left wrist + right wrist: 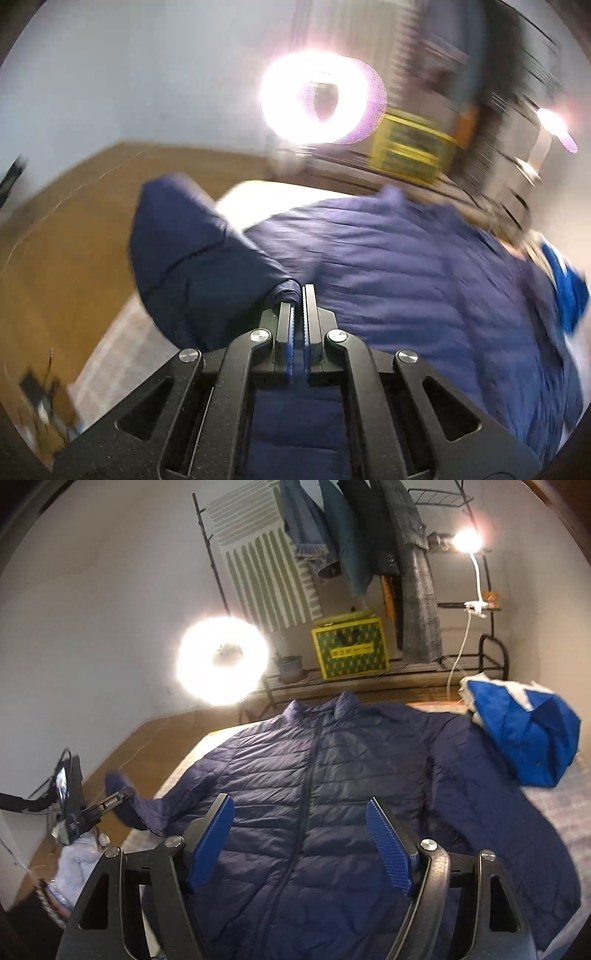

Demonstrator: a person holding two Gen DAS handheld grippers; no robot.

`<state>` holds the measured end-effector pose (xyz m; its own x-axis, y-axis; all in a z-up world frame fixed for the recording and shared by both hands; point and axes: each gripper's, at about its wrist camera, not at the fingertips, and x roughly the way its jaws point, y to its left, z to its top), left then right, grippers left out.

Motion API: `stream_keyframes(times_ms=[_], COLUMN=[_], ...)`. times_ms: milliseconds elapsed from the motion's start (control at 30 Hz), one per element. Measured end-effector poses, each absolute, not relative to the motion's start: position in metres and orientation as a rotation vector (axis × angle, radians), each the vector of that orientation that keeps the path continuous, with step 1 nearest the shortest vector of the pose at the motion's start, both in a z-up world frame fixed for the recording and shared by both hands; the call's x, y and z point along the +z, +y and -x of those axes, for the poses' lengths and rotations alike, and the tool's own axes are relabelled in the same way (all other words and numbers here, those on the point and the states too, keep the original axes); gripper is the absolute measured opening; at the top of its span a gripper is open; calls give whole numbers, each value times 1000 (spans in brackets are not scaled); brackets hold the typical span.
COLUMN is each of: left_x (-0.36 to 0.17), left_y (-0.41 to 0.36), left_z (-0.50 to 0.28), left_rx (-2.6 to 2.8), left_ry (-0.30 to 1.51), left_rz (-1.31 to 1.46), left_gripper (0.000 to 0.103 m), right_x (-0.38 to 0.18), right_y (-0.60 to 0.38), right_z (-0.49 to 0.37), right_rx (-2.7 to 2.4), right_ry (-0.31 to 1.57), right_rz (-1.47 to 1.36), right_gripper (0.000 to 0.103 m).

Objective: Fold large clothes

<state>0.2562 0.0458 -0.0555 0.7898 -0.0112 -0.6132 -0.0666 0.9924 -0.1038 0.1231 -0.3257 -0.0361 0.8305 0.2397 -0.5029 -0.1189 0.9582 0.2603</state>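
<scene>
Navy quilted nylon fills the left wrist view: the puffer jacket (388, 266) lies spread across the bed (251, 199), and the left gripper (298, 295) has its jaws fully closed on the cuff end of the sleeve (192, 251), the fabric bunched at the tips and the sleeve lifted clear of the jacket body on the near left. The picture is smeared with motion, so the exact pinch on the cuff is hard to read. A ring light (321, 96) glares on the far side.

In the right wrist view the same jacket lies face up with its zip running down the middle, collar (332, 705) at the far end, hem nearest. The right gripper (300, 812) hovers above the lower chest panels, jaws wide apart and holding nothing. A bright blue garment (524, 738) is heaped at the far right, lying over the jacket's other sleeve. On the near left the left gripper and the raised sleeve are visible.

The jacket looks light, soft and puffy, with a slick shell likely to slide and spring back from a crease. Seams, cuffs, the hem or the shoulder should give firmer holds than the padded panels
</scene>
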Motion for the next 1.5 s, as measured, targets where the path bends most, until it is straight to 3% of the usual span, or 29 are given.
stream_keyframes(times_ms=[233,500,600,667,833,1067,1333,1500], left_x=[-87,-108,-103,-99,-95,-84,-135,-152], left_y=[-80,-129,-110,-97,-77,-39,72,66], left_z=[-261,-265,-256,-246,-231,-205,-269,-280], left_rx=[-214,-311,-351,-369,-462,-474,-147,-154], left_ry=[740,852,868,858,899,928,1076,1114], left_rz=[-140,-155,-116,-109,-64,-2,513,615], left_gripper=[1,1,2,8,36,43,49,49], right_x=[-37,-47,-53,-57,-63,-67,-59,-58], right_y=[-353,-386,-389,-386,-371,-340,-326,-332], right_z=[-136,-159,-167,-174,-187,-196,-193,-193], right_rx=[126,108,146,173,188,237,258,241], right_ry=[554,592,624,642,655,673,648,636], right_rz=[-184,-251,-289,-304,-311,-295,-272,-274], right_gripper=[75,75,75,81,82,82,82,82])
